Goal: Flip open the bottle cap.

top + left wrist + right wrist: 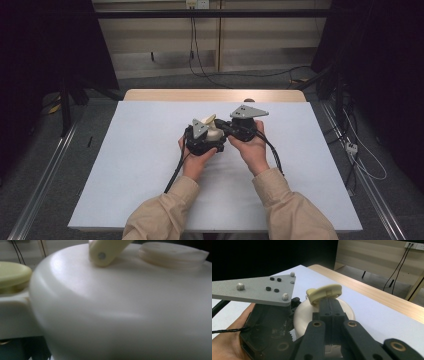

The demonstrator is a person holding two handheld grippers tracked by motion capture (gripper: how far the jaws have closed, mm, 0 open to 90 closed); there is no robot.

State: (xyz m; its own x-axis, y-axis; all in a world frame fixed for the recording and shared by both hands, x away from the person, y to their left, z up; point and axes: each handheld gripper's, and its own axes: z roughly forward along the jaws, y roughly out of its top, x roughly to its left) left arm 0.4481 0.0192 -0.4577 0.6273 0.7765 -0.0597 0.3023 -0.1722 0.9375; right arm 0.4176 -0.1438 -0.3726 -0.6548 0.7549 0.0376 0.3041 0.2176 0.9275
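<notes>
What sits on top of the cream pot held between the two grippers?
On the cream pot sits a pale yellow handle, which the right gripper pinches. The left gripper view adds a round ribbed cap. The pot's contents stay hidden.

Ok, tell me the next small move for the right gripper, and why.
Probably lift the handle a little further with the right gripper. Its jaws are shut on the pale yellow handle, which arches above the cream pot, while the left gripper sits against the pot's side, seemingly steadying it. How the handle pivots is hard to tell, so go gently.
</notes>
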